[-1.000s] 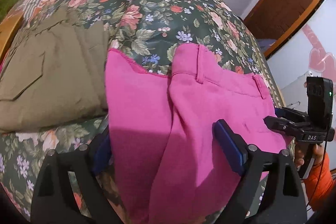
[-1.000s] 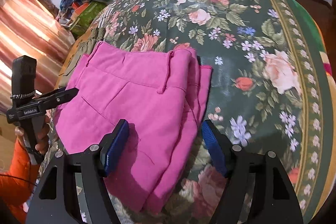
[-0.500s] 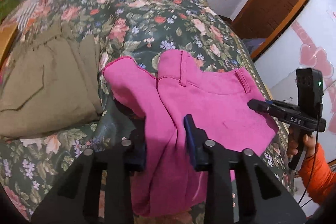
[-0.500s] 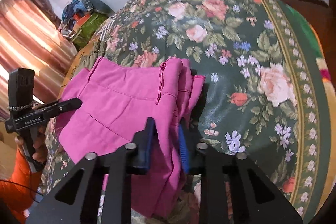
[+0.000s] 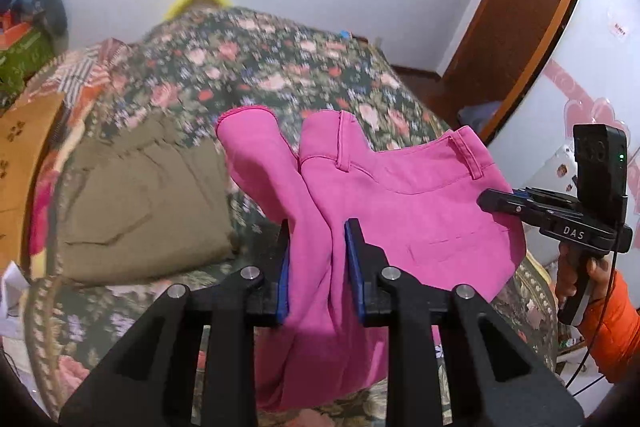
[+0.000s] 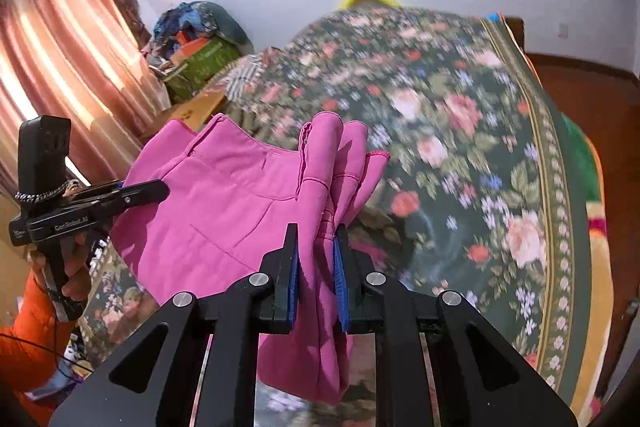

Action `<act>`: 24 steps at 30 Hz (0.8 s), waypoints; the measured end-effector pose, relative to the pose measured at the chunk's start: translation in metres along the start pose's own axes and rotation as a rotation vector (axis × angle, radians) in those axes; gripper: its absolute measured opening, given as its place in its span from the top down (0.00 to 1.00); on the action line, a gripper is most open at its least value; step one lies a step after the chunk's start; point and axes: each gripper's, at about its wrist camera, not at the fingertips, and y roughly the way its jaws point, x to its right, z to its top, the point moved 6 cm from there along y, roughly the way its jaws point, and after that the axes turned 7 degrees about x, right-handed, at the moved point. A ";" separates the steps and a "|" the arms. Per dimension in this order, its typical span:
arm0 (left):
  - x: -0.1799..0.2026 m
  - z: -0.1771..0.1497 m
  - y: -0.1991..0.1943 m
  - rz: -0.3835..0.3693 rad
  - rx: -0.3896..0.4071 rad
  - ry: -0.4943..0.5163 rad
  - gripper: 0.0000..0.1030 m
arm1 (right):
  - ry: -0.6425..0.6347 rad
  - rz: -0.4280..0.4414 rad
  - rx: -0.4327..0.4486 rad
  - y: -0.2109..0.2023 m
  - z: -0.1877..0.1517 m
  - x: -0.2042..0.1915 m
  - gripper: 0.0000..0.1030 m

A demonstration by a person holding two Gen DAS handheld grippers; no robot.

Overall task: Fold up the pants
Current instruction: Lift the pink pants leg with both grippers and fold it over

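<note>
The folded pink pants [image 5: 404, 203] hang lifted above the flowered bed, waistband and belt loops upward. My left gripper [image 5: 316, 239] is shut on one end of the folded bundle. My right gripper [image 6: 316, 247] is shut on the other end; the pants also show in the right wrist view [image 6: 224, 203]. Each gripper shows in the other's view: the right one [image 5: 496, 205] at the pants' right edge, the left one [image 6: 156, 189] at their left edge. The lower part of the pants hangs behind my fingers.
The bed has a dark flowered cover [image 6: 460, 131]. Folded olive-brown pants [image 5: 140, 199] lie on it to the left. A pile of bags and clothes [image 6: 196, 39] stands by the curtain [image 6: 60, 59]. A wooden door [image 5: 520, 11] is at the right.
Both grippers closed on the pink pants and lifted them off the bed. The views tilted up, so the wall and room now show.
</note>
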 end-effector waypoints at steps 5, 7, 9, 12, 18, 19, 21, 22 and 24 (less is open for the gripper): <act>-0.023 0.022 -0.029 0.025 0.070 -0.001 0.77 | -0.059 0.017 0.041 0.001 0.025 -0.032 0.87; -0.037 0.032 -0.038 0.031 0.094 -0.009 0.77 | -0.090 0.030 0.057 0.005 0.036 -0.047 0.87; -0.052 0.040 -0.043 0.039 0.110 -0.022 0.77 | -0.119 0.034 0.070 0.010 0.046 -0.060 0.87; -0.078 0.051 -0.047 0.056 0.130 -0.037 0.77 | -0.140 0.051 0.091 0.023 0.061 -0.079 0.87; -0.132 0.067 -0.044 0.093 0.147 -0.058 0.77 | -0.193 0.064 0.099 0.066 0.088 -0.110 0.87; -0.143 0.068 -0.040 0.105 0.144 -0.064 0.77 | -0.196 0.069 0.096 0.072 0.089 -0.114 0.87; -0.162 0.068 -0.034 0.125 0.138 -0.074 0.77 | -0.199 0.081 0.085 0.093 0.093 -0.120 0.87; -0.174 0.067 -0.029 0.138 0.135 -0.083 0.77 | -0.199 0.086 0.078 0.101 0.094 -0.121 0.87; -0.193 0.064 -0.020 0.152 0.131 -0.105 0.77 | -0.198 0.097 0.061 0.122 0.094 -0.124 0.87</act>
